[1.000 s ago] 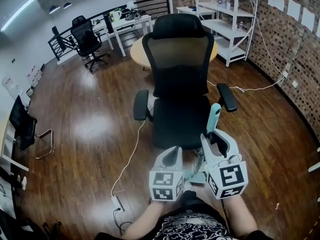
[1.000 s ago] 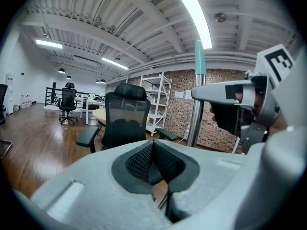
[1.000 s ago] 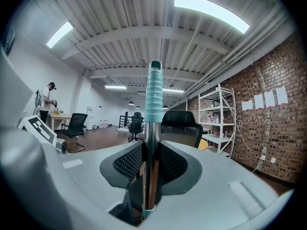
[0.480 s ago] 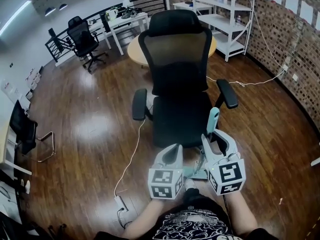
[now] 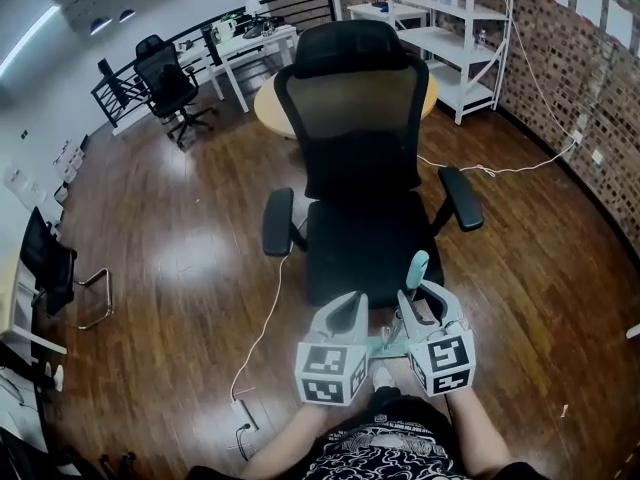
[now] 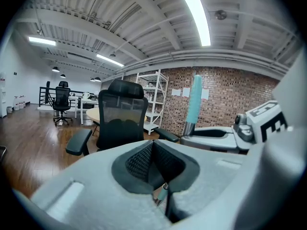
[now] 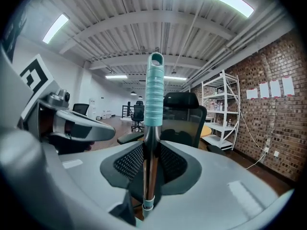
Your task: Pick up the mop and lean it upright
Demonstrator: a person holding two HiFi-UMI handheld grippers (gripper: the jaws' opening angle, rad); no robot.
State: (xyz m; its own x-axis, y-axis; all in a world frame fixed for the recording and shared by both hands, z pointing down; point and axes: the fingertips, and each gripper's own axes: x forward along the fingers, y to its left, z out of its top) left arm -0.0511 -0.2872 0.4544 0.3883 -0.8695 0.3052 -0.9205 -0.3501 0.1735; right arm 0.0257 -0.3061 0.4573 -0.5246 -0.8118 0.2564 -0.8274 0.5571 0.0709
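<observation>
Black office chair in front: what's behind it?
A round wooden table, only its edges showing past the chair's backrest; its middle and base are covered. Farther back: white shelving, a white desk.

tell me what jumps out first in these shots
A big black office chair fills the middle of the head view, on a glossy dark wood floor. Just in front of it, nearer the person, the right gripper is clamped on a mop handle with a teal grip, standing upright between its jaws.

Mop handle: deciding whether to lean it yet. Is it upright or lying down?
Upright: the mop handle stands vertical, clamped in the right gripper, teal grip on top.
</observation>
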